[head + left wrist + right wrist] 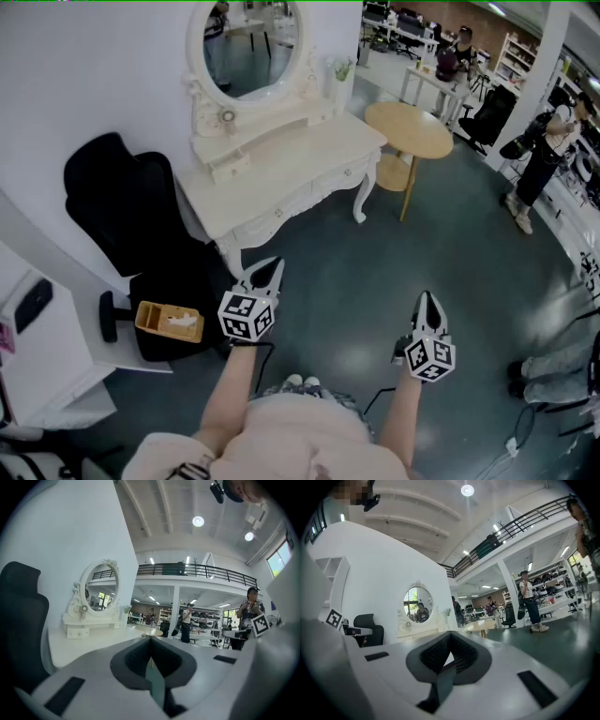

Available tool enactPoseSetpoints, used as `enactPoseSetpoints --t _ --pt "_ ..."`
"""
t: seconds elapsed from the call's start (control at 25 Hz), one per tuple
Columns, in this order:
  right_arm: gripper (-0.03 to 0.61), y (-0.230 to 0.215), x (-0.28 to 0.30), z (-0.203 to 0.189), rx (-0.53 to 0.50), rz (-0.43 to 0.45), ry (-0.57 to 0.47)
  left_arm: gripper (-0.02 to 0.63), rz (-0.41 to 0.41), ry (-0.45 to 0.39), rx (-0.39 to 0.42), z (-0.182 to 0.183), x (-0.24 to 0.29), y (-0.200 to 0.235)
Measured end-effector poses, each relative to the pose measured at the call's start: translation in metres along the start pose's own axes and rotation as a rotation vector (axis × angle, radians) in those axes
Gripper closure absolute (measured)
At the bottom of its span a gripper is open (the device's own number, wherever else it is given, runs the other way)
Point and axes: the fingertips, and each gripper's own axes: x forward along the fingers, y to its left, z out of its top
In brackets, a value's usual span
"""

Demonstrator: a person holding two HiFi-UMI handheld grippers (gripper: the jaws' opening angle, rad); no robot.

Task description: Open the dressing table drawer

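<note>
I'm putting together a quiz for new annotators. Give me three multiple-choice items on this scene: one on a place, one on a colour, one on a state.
1. What stands at the end of the dressing table away from the black chair?
A) round wooden table
B) bed
C) fridge

2. What colour is the dressing table?
A) black
B) white
C) red

3. How do the jaws of the left gripper and the right gripper stand?
A) wide apart
B) shut on a drawer knob
C) together, empty

Answers:
1 A: the head view shows it beside that end.
2 B: top, legs and mirror frame are all white.
3 C: each gripper view shows its jaws meeting with nothing between.
</note>
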Motion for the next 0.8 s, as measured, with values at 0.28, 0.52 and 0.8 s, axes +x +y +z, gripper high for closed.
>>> enactPoseSetpoints --t 0.28,0.52,0.8 --pt "0.563 0.0028 0.0003 0.0005 -0.012 -0.007 0.002 0.588 -0.004 0.002 0.002 -0.0003 -0.0003 0.0016" --pt "0.565 0.005 -0.0008 -0.0011 -0.027 -0.008 -0.002 0.588 -0.01 0.002 0.0 -0.0028 0.0003 0.0018" --pt "0.565 0.0103 0.0006 0.0013 -0.03 -0.004 0.0 0.588 -0.015 0.008 -0.009 -0.0037 0.0014 0.0033"
